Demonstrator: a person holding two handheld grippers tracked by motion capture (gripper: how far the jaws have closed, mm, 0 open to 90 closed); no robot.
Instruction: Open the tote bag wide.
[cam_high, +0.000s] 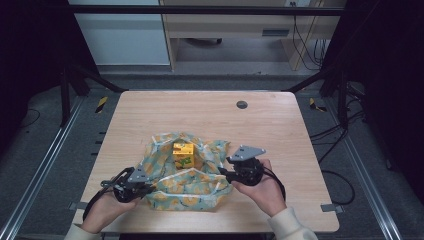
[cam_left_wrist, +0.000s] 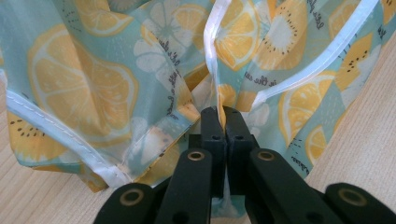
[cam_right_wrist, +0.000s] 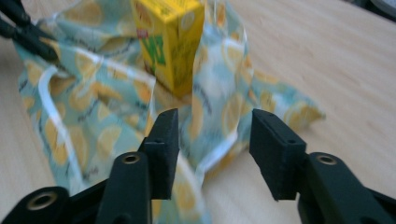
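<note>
Cloth (cam_left_wrist: 84, 84) pinched in left gripper (cam_left_wrist: 223, 116), right gripper (cam_right_wrist: 212, 140) beside.

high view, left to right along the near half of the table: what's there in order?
left gripper → lemon-print cloth → yellow carton standing on the cloth → right gripper, held in the person's right hand.

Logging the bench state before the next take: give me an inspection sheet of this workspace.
Surface: wooden table, round grommet near far edge.
Job's things: fruit-print cloth, crumpled; yellow carton upright on it.
Clutter: nothing seen.
Grippers: left gripper shut on a cloth hem; right gripper open over a cloth edge.
Cables: black gripper cable; floor cables at right.
Surroundings: black frame, cabinets behind.
</note>
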